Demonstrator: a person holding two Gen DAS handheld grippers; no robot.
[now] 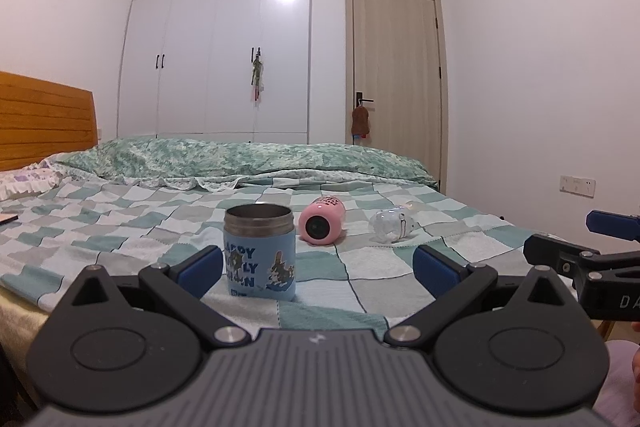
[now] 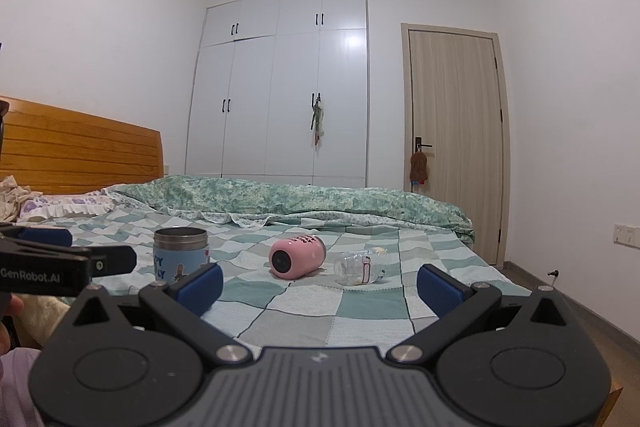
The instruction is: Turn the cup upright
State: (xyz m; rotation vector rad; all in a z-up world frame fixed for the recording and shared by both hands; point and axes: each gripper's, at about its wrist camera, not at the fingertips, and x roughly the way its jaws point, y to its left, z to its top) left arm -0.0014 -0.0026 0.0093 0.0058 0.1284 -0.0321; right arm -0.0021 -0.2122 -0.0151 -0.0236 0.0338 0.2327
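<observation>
Both my grippers are hovering low over the checkered bedspread (image 1: 120, 211), jaws spread wide, pinching nothing. Left gripper (image 1: 318, 269) is sitting just short of the blue cup (image 1: 260, 253), which is standing upright, mouth up, just beyond my left jaw. Right gripper (image 2: 320, 287) is facing the pink cup (image 2: 296, 257), lying on its side ahead between my jaws, well apart from them. The clear bottle (image 2: 358, 267) is lying on its side just right of the pink one.
</observation>
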